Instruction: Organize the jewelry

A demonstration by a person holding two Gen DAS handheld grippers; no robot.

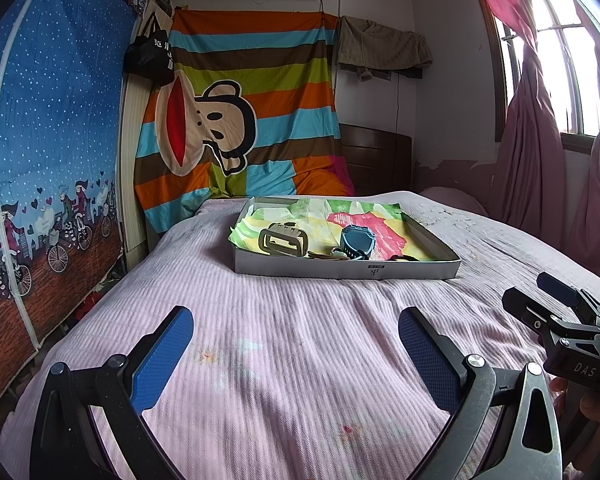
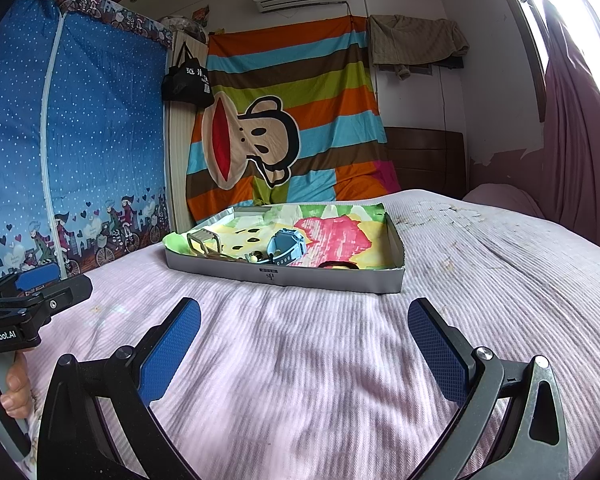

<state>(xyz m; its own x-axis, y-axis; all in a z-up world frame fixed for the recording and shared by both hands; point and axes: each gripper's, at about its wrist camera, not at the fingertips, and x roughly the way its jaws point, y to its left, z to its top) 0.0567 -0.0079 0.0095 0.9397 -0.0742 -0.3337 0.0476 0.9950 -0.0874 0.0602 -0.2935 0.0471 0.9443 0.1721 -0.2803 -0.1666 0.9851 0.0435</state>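
Observation:
A shallow grey cardboard tray (image 1: 340, 270) (image 2: 300, 278) lined with colourful cloth sits on the bed ahead. In it lie a tan watch (image 1: 283, 240) (image 2: 206, 242), a blue watch (image 1: 358, 242) (image 2: 286, 246), a small metal jewelry piece (image 1: 336, 254) (image 2: 256, 257) between them, and a dark band (image 1: 404, 258) (image 2: 338, 265) near the front wall. My left gripper (image 1: 296, 344) is open and empty, low over the bed, well short of the tray. My right gripper (image 2: 304, 336) is open and empty, also short of the tray. Each gripper shows at the other view's edge.
The bed has a pink ribbed cover (image 1: 280, 320). A blue fabric wardrobe (image 1: 52, 140) stands at the left. A striped monkey sheet (image 1: 240, 120) hangs behind. A pink curtain (image 1: 540, 140) and window are at the right, a pink pillow (image 2: 500, 200) beyond the tray.

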